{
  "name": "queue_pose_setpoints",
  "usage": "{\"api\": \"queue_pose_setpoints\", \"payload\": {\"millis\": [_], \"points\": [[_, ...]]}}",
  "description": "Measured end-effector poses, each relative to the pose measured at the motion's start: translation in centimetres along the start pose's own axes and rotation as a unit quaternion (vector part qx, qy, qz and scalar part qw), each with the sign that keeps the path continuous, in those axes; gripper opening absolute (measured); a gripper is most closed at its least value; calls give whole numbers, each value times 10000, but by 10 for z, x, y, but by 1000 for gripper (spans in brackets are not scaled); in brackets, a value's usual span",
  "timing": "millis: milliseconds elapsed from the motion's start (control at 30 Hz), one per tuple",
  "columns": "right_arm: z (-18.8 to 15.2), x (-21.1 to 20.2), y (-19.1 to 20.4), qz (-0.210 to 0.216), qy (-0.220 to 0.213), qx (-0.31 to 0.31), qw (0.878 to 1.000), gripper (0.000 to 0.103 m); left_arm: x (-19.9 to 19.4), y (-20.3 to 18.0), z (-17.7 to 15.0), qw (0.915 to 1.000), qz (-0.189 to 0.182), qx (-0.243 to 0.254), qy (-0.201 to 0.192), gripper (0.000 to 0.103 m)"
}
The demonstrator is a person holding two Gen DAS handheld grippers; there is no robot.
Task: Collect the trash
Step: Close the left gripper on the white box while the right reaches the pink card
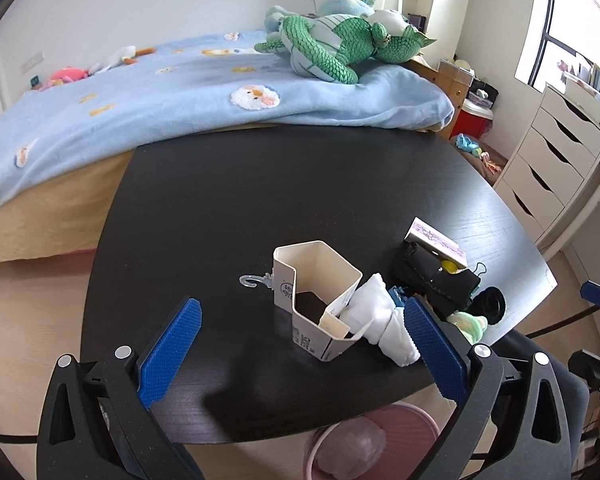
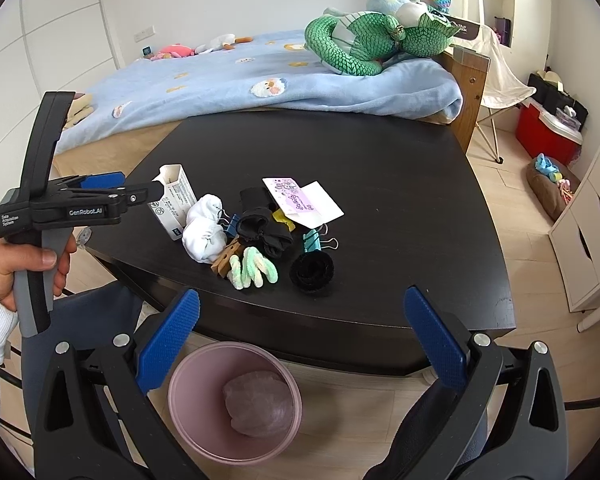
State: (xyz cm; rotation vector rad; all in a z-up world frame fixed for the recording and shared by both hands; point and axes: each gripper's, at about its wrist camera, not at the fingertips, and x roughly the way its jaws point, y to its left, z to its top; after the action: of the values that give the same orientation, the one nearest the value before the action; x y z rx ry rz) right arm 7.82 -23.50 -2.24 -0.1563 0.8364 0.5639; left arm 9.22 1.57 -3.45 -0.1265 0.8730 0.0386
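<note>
Big black table with a small pile of stuff. Pink bin down on the floor, under the near edge. Empty white box standing right ahead of the left gripper, opened wide, holding nothing. Much nearer than the right gripper, also wide open, above the bin.

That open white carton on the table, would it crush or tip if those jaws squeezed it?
The carton looks like thin empty cardboard with its top torn open, so it would probably buckle under a firm squeeze. It seems light, so a sideways nudge would likely slide or topple it. The left gripper stands open around it.
</note>
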Motion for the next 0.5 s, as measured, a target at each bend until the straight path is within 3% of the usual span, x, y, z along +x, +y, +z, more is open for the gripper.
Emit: {"api": "queue_pose_setpoints", "payload": {"millis": [167, 333, 500], "points": [[1, 2, -1, 19, 23, 7, 10000, 100, 10, -1, 1, 9998, -40, 40, 168, 73], [2, 4, 0, 42, 34, 8, 10000, 100, 17, -2, 1, 9996, -79, 98, 257, 43], [3, 7, 0, 56, 56, 7, 10000, 100, 16, -1, 2, 9997, -110, 105, 208, 26]]}}
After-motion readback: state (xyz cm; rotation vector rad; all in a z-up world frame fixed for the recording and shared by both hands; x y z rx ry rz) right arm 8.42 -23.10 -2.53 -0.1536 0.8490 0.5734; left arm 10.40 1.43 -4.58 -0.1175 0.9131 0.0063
